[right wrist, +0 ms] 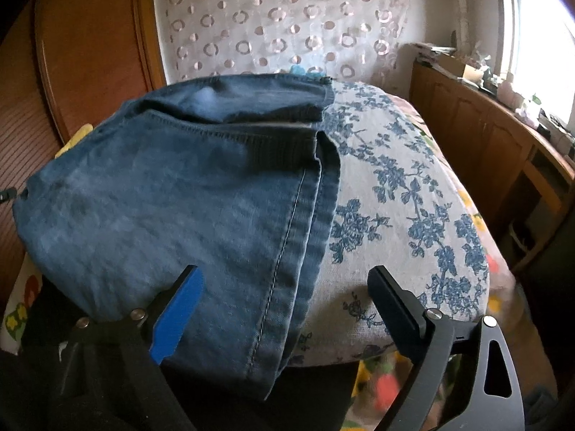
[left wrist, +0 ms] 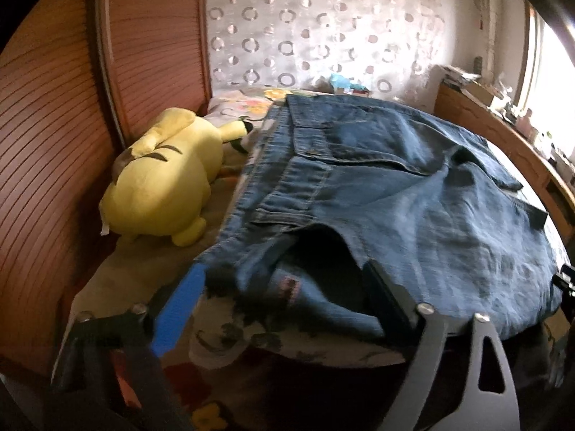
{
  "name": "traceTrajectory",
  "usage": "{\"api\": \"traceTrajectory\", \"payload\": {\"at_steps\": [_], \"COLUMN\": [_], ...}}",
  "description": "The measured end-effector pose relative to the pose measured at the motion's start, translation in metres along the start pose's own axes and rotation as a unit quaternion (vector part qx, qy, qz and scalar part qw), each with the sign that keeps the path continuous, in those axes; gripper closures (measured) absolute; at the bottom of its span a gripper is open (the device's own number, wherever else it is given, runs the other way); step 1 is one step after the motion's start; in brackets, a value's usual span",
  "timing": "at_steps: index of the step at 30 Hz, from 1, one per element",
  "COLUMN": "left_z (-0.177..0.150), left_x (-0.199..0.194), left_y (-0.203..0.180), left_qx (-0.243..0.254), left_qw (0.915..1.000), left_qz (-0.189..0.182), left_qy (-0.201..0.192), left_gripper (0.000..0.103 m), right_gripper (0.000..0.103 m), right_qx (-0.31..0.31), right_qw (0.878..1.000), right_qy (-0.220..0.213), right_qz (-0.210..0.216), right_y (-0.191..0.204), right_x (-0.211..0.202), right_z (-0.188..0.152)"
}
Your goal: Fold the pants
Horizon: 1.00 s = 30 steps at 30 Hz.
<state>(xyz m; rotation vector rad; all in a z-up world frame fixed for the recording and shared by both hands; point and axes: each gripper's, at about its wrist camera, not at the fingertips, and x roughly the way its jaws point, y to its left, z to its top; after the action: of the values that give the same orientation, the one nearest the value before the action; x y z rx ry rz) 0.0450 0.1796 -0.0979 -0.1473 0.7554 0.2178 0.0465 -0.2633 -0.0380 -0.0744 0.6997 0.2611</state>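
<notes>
Blue jeans [left wrist: 395, 208] lie folded on the bed, with the waistband and a pocket turned to the left in the left wrist view. My left gripper [left wrist: 284, 287] stands open at the near waist corner. Its blue pad [left wrist: 179, 309] is just left of the denim and its black finger [left wrist: 381, 298] rests at the pocket opening, so the corner lies between them. In the right wrist view the jeans [right wrist: 161, 197] end in a stitched edge on the right. My right gripper [right wrist: 284, 283] stands open astride that edge, one finger over denim and the other over the bedspread.
The bed's blue floral cover [right wrist: 402, 208] spreads to the right of the jeans. A yellow plush toy [left wrist: 161, 179] lies left of them against a wooden wardrobe [left wrist: 54, 143]. A wooden cabinet [right wrist: 485, 136] with clutter runs under the window on the right.
</notes>
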Motion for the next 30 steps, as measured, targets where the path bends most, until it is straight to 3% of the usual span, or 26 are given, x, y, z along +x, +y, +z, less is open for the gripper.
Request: {"api": "traceTrajectory", "payload": {"at_steps": [4, 9, 12, 16, 19, 21, 24, 27, 30], "left_z": [-0.001, -0.007, -0.011, -0.013, -0.015, -0.015, -0.013, -0.009, -0.002], "left_x": [0.004, 0.022, 0.030, 0.031, 0.031, 0.028, 0.026, 0.022, 0.013], "left_y": [0.015, 0.022, 0.028, 0.031, 0.032, 0.030, 0.027, 0.025, 0.021], "left_qx": [-0.021, -0.029, -0.039, -0.041, -0.041, -0.032, -0.022, -0.014, -0.004], "left_qw": [0.9997, 0.9993, 0.9988, 0.9988, 0.9990, 0.9994, 0.9998, 0.9999, 0.9998], "left_qz": [0.009, 0.013, 0.012, 0.007, -0.002, -0.002, -0.003, -0.008, -0.009], "left_qy": [-0.001, 0.018, 0.026, 0.025, 0.019, 0.009, 0.004, -0.005, -0.016], "left_gripper": [0.031, 0.037, 0.037, 0.037, 0.045, 0.065, 0.077, 0.088, 0.091], "right_gripper": [0.016, 0.035, 0.050, 0.088, 0.094, 0.094, 0.095, 0.095, 0.095], "right_qx": [-0.011, -0.027, -0.033, -0.039, -0.030, -0.025, -0.029, -0.033, -0.032], "right_qw": [1.000, 1.000, 0.999, 0.999, 0.997, 0.996, 0.996, 0.995, 0.994], "right_qy": [0.003, 0.000, -0.001, -0.001, 0.003, -0.005, -0.025, -0.035, -0.046], "right_qz": [-0.001, 0.013, 0.021, 0.034, 0.065, 0.081, 0.082, 0.083, 0.092], "right_y": [0.000, 0.006, 0.008, 0.010, 0.006, 0.005, 0.006, 0.007, 0.004], "right_x": [-0.009, -0.017, -0.022, -0.037, -0.044, -0.053, -0.078, -0.094, -0.111], "right_z": [0.001, -0.001, -0.004, -0.013, -0.014, -0.012, -0.012, -0.010, -0.012]}}
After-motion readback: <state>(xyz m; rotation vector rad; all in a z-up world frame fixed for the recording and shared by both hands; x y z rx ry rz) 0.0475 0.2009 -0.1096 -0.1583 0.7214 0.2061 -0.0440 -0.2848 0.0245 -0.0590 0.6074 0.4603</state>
